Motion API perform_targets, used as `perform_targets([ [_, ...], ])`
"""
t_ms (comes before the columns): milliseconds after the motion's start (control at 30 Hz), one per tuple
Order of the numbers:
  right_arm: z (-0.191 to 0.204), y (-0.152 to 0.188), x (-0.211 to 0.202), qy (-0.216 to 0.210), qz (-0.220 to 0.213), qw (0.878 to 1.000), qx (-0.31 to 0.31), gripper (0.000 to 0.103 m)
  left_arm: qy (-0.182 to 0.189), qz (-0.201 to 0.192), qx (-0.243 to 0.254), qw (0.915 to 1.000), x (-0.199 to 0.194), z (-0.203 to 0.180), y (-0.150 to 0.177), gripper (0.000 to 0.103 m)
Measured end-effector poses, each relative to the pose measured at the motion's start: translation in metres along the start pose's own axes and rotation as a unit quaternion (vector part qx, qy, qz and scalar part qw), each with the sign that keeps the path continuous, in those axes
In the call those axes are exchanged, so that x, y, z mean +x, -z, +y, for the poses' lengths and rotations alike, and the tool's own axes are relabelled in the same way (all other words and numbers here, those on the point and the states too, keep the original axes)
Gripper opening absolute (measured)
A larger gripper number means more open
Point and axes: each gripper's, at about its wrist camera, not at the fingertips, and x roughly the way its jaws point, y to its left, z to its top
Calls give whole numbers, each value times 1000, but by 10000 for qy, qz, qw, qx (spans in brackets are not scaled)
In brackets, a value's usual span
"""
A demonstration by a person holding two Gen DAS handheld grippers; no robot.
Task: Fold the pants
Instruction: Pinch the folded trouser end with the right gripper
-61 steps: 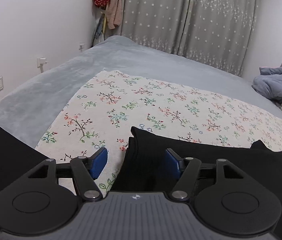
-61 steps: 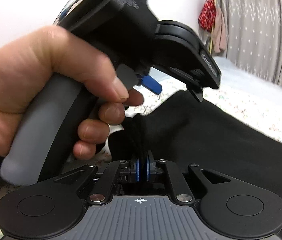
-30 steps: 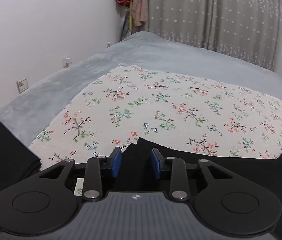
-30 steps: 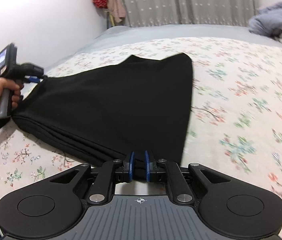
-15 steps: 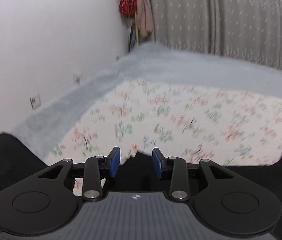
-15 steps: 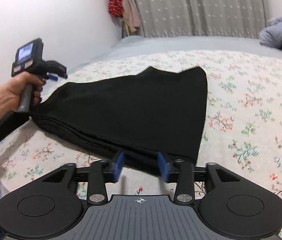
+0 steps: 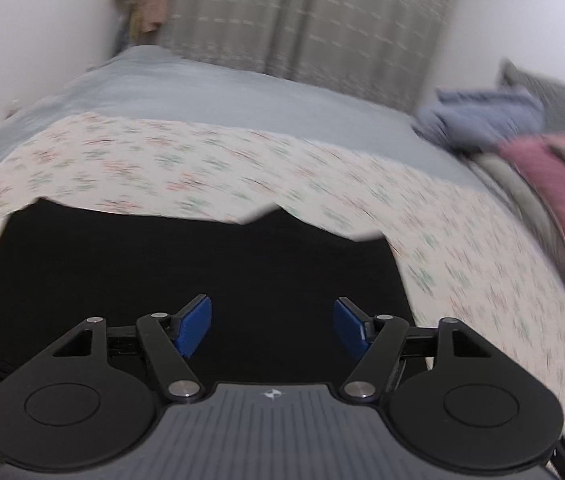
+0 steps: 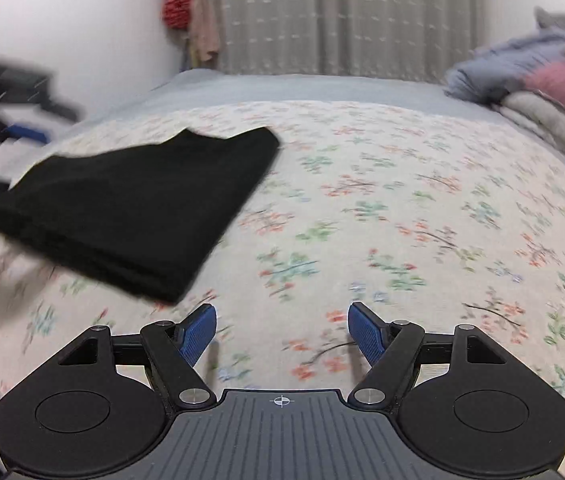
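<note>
One bed is seen, spread with a grey blanket [image 8: 282, 84] and, over it, one floral sheet [image 8: 402, 200]. One curtain [image 8: 342, 16] is hung behind the bed, and one pile of bedding [image 8: 542, 80] in blue, pink and grey is heaped at the right edge. One pair of black pants [image 8: 134, 204] is laid folded flat on the floral sheet, several layers showing at its near edge. Two grippers are counted. The left gripper [image 7: 272, 326] is held over the pants, its jaws opening wide, nothing gripped between them. The right gripper [image 8: 282, 334] is held over bare sheet just beside the pants' corner, its jaws also opening and empty.
</note>
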Motion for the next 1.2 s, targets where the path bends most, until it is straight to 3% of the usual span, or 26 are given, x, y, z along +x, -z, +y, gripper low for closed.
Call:
perform_targets([
  [100, 39, 7, 5, 17, -151, 9977, -657, 74, -99, 68, 594, 9982, 25, -25, 20, 78],
  [167, 59, 9, 12, 96, -164, 9958, -898, 74, -139, 437, 687, 9966, 51, -23, 31, 78],
  [267, 54, -2, 19, -486, -178, 9987, -2, 73, -353, 794, 547, 9947, 71, -11, 47, 78],
  [333, 34, -13, 24, -986, -236, 9898, 999, 72, -398, 865, 458, 9944, 77, -1, 53, 78],
  [400, 22, -23, 33, -1056, -285, 9829, 1482, 71, -392, 797, 571, 9944, 74, 2, 55, 78],
  [433, 21, -27, 41, -987, -207, 9839, 1475, 65, -399, 796, 570, 9944, 73, 3, 56, 78],
  [467, 21, -29, 52, -871, 18, 9859, 1428, 56, -398, 796, 553, 9945, 71, 5, 57, 78],
  [500, 20, -28, 62, -815, 267, 9854, 1471, 55, -393, 794, 558, 9945, 69, 6, 58, 78],
  [533, 16, -26, 65, -897, 251, 9823, 1623, 55, -388, 796, 576, 9944, 70, 5, 58, 78],
  [600, -4, -20, 68, -1559, 231, 9568, 2444, 55, -374, 802, 548, 9946, 69, 7, 58, 78],
  [667, -25, -10, 78, -2244, 363, 9118, 3421, 48, -353, 795, 503, 9949, 68, 9, 59, 78],
  [700, -30, -8, 82, -2343, 436, 8989, 3678, 47, -352, 793, 505, 9950, 69, 10, 59, 78],
  [767, -35, -7, 86, -2395, 484, 8892, 3867, 45, -379, 796, 513, 9948, 69, 4, 60, 78],
  [900, -35, -10, 91, -2347, 480, 8871, 3945, 38, -404, 798, 505, 9947, 68, 2, 60, 79],
  [1033, -37, -8, 104, -2246, 512, 8810, 4132, 18, -396, 779, 508, 9949, 67, 2, 61, 79],
  [1200, -34, -12, 112, -2242, 561, 8832, 4081, 17, -393, 770, 498, 9950, 67, 2, 62, 81],
])
